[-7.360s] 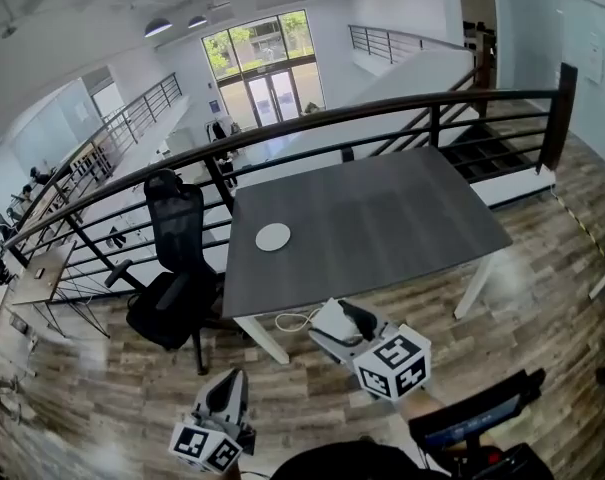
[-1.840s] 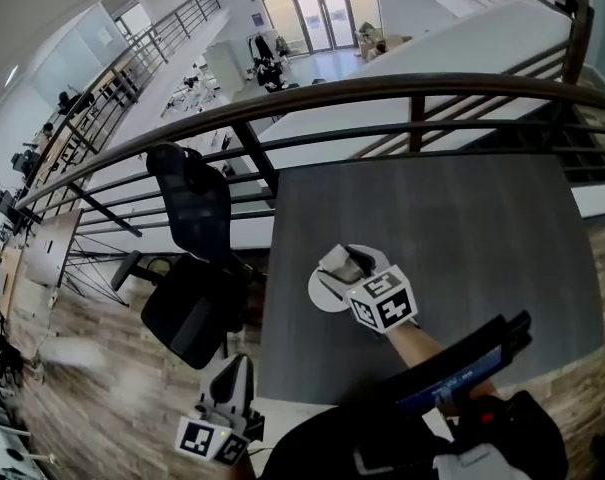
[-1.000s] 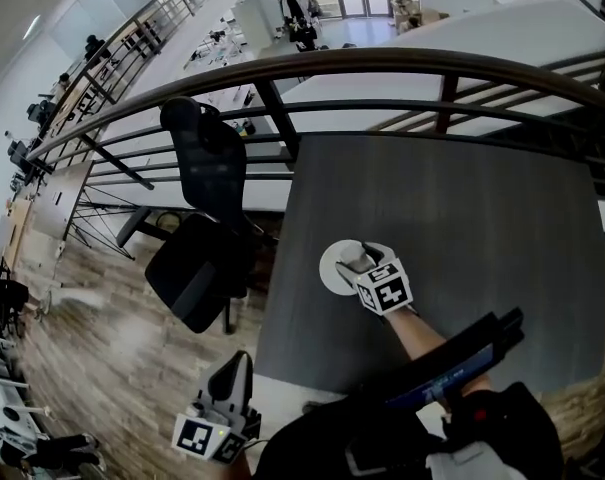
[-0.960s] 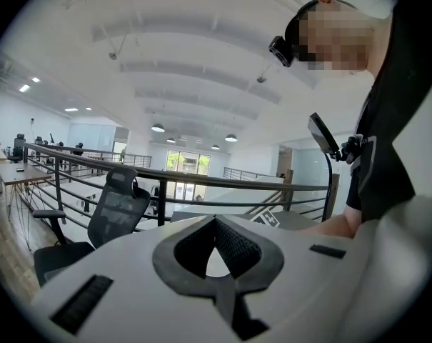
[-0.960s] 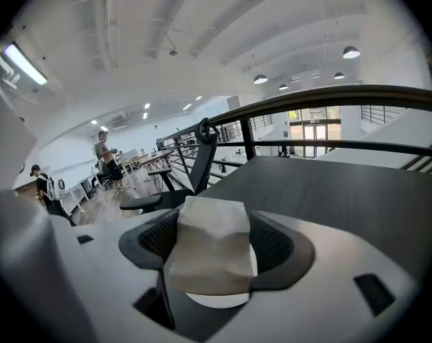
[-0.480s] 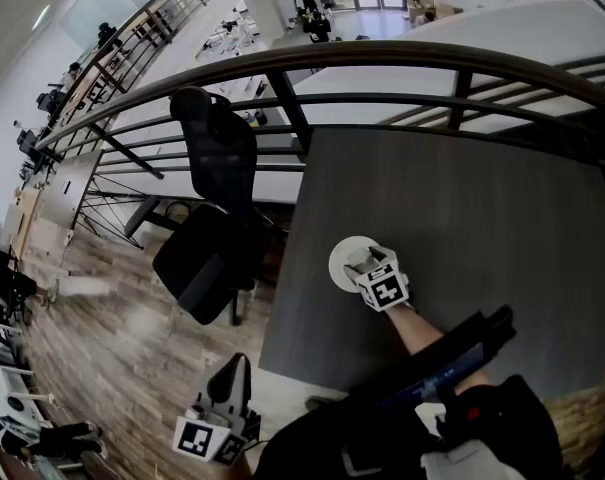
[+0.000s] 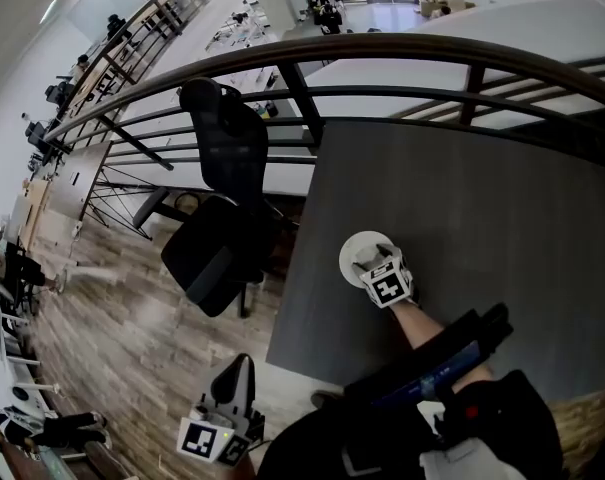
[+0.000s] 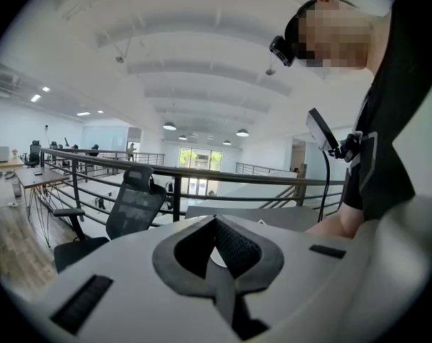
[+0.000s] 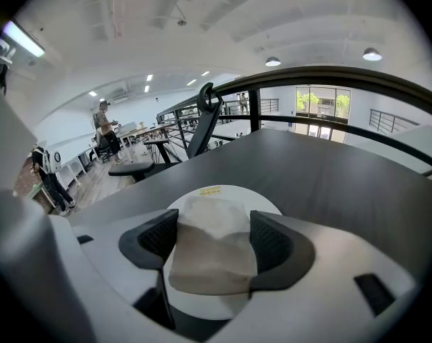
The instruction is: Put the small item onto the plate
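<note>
A round white plate (image 7: pixel 355 247) lies near the left edge of the dark grey table (image 7: pixel 492 208). My right gripper (image 7: pixel 368 261) hovers over the plate's near side, shut on a small beige packet (image 9: pixel 214 252). In the right gripper view the packet sits between both pads, with the plate (image 9: pixel 226 194) right beneath and ahead of it. Whether the packet touches the plate I cannot tell. My left gripper (image 7: pixel 236 366) hangs low, off the table's near left corner, shut and holding nothing; its own view (image 8: pixel 217 245) looks toward the table and plate.
A black office chair (image 7: pixel 222 208) stands at the table's left side. A dark metal railing (image 7: pixel 402 53) runs along the table's far edge, with a drop to a lower floor beyond. The person's arm (image 7: pixel 422 328) reaches in from the near edge.
The right gripper carried the packet from off the table to above the plate. Over the last second it has stayed over the plate's near side. The left gripper has stayed low.
</note>
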{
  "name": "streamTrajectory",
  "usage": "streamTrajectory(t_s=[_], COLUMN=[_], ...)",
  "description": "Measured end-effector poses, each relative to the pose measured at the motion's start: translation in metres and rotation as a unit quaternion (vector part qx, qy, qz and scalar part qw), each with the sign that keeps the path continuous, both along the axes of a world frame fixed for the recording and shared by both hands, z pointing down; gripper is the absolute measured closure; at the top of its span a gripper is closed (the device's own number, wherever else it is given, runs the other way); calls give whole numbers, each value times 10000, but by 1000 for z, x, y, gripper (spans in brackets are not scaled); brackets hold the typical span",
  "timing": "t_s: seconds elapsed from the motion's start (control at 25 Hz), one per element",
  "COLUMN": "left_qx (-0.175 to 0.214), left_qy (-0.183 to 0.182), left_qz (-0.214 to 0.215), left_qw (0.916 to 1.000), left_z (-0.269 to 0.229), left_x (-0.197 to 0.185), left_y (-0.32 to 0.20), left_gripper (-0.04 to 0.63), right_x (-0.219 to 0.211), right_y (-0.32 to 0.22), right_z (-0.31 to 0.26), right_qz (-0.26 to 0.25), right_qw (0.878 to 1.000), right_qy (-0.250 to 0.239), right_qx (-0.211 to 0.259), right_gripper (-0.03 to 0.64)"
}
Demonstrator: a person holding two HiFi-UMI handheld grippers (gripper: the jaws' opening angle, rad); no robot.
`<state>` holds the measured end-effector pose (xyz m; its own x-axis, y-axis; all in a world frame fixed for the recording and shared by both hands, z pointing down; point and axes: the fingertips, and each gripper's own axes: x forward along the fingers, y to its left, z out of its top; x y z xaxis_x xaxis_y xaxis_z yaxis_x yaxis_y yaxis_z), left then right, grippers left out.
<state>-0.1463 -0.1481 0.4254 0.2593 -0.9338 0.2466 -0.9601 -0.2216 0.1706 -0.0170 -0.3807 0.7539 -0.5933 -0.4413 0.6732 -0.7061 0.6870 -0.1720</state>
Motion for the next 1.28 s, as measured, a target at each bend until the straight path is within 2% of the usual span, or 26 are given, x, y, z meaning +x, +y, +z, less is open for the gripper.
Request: streamTrajectory(t_s=[0.16, 0.36, 0.56, 0.64, 0.8, 0.96, 1.04, 1.12, 1.28], left_qx=[39, -264, -127, -61, -126, 125, 80, 66, 108], left_qy=[36, -223, -166, -59, -108, 101, 77, 55, 48], left_qz=[-62, -79, -66, -58, -16, 98, 49, 44, 136], left_qw=[10000, 9994, 9998, 9999, 9999, 9998, 9999, 10000, 9998], left_z=[-1, 18, 6, 2, 10, -1, -4, -4, -1], left_x=[-4, -13, -9, -6, -6, 0, -1, -2, -3], left_y=[1, 12, 5, 3, 7, 2, 1, 1, -1], left_gripper=[592, 592, 592, 592, 592, 592, 592, 592, 592], right_x=[-3, -8, -9, -10, -10, -13, -13, -12, -18], right_y=[-1, -4, -6, -6, -6, -7, -4, -1, -6], right_z=[9, 16, 17, 19, 22, 25, 24, 23, 10], right_qz=[-49, -400, -556, -528, -546, -600, -574, -504, -493], right_qw=[9997, 9961, 9918, 9921, 9930, 9941, 9948, 9958, 9966], right_qy=[228, 690, 1036, 1018, 963, 882, 832, 759, 630], right_qx=[40, 383, 506, 515, 410, 219, 137, 3, 192], right_gripper=[299, 299, 299, 299, 299, 298, 297, 264, 262])
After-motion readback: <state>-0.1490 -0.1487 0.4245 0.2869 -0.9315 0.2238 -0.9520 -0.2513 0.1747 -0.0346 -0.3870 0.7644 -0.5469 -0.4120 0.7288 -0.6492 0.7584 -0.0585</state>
